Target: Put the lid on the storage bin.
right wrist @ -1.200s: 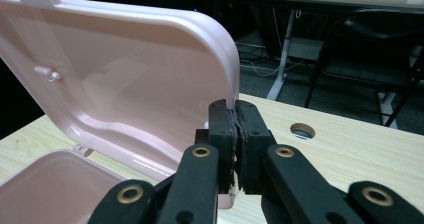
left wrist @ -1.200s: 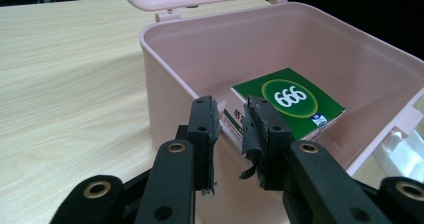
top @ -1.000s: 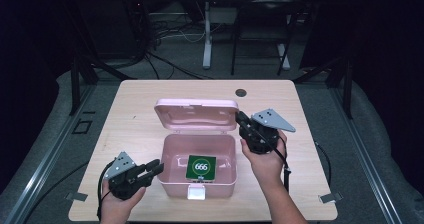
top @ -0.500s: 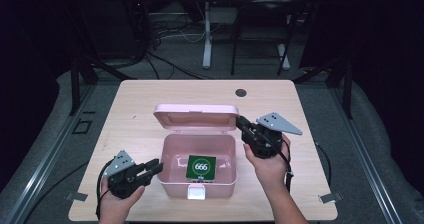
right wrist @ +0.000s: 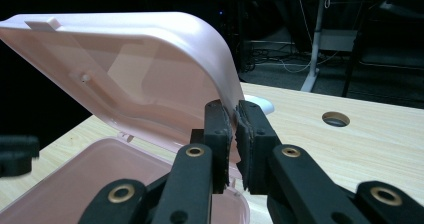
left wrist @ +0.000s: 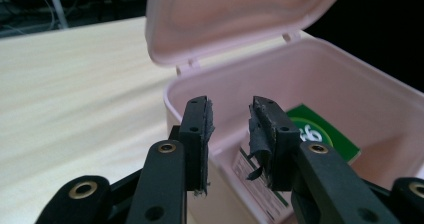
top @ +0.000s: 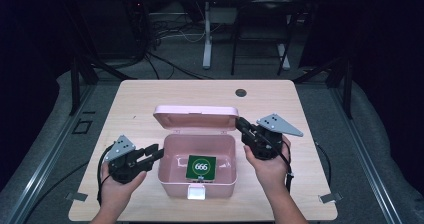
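My right gripper (top: 241, 123) has moved down to the raised lid's (top: 195, 117) edge, fingers pinching it. One pink plastic box (top: 196, 183) on the worktop (top: 150, 91) holds one green card (top: 201, 166). Left gripper (top: 155, 152) open beside it.

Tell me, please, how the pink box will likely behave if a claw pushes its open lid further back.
The pink box looks like thin plastic holding only a green card, so it is probably light and may slide or tip backward. Its lid seems stiff, on small hinges, so it should swing rather than bend. The right claw pinches the lid's edge.
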Motion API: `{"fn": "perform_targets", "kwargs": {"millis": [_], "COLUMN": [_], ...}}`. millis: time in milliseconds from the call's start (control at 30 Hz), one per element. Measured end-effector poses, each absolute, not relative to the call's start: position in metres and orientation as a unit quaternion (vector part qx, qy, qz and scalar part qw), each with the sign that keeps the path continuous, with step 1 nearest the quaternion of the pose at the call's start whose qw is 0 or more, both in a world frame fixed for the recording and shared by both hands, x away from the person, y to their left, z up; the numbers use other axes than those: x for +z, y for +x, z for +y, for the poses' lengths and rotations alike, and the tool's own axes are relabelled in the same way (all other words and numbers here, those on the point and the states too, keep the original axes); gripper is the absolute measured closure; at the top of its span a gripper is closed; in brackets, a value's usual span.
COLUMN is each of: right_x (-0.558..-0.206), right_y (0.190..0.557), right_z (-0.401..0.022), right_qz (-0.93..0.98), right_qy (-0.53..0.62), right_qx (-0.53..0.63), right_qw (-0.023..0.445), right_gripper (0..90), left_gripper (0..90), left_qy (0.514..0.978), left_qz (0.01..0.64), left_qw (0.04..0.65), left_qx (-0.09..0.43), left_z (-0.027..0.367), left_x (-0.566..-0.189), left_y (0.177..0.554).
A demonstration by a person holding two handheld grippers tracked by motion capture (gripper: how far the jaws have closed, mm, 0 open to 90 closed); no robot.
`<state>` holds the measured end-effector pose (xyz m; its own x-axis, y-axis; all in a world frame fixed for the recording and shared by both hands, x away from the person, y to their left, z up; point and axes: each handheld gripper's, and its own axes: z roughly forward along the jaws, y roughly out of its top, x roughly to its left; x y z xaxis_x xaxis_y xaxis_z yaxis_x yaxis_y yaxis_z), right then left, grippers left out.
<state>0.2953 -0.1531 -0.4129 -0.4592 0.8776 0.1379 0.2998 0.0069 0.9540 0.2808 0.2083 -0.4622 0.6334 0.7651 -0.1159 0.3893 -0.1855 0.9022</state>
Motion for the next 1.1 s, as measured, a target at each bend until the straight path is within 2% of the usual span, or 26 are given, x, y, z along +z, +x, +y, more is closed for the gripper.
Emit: {"fn": "perform_targets", "kwargs": {"millis": [233, 633, 1100], "right_x": [-0.414, -0.414, -0.415], "right_y": [0.293, 0.293, 0.294], "right_z": [-0.152, -0.152, -0.152], "right_qz": [0.660, 0.660, 0.659], "right_qy": [0.444, 0.443, 0.444], "right_qx": [0.545, 0.545, 0.546], "right_qw": [0.267, 0.267, 0.265], "right_gripper": [81.6, 80.3, 79.7], "left_gripper": [66.3, 66.5, 71.6], "left_qy": [0.738, 0.727, 0.719], "left_qz": [0.377, 0.377, 0.378], "left_qw": [0.515, 0.523, 0.531], "left_qx": [0.218, 0.237, 0.240], "left_z": [0.207, 0.202, 0.200], "left_x": [-0.434, -0.406, -0.398], "left_y": [0.292, 0.304, 0.310]}}
